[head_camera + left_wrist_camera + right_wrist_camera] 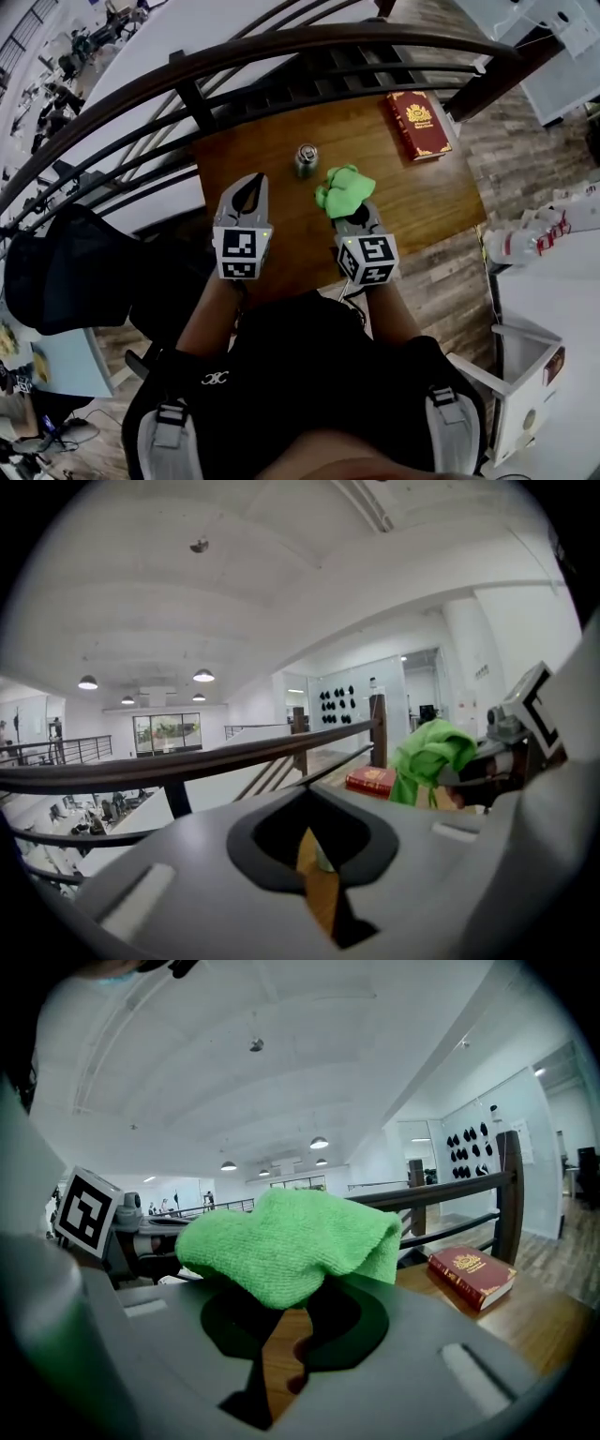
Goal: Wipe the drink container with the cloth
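now both grippers hover side by side over the near part of a wooden bench [412, 202]. they point away from the person toward a dark railing [281, 47] that curves round the bench's far side.

the right gripper [351, 214] has its jaws closed on a green cloth [344, 189]. in the right gripper view the cloth [291, 1244] bunches up above the jaw tips and flops forward over them, hiding much of what lies straight ahead.

the left gripper [251, 187] has its jaws shut together with nothing held between them. in the left gripper view only a thin slit shows between them, with bench wood visible through it. off to the right in that view, the cloth [429, 757] hangs from the other gripper.

the can [306, 159], a small metal drink can, stands upright on the bench ahead of the two grippers, roughly between their lines. neither gripper touches it. the cloth's front edge is near the can, just to its right, but apart from it.

a red book [418, 125] with gold print lies flat toward the far right corner of the bench, well apart from the can. in the right gripper view the book [473, 1277] sits to the right of the cloth. a black chair [66, 267] stands off the bench's left side.
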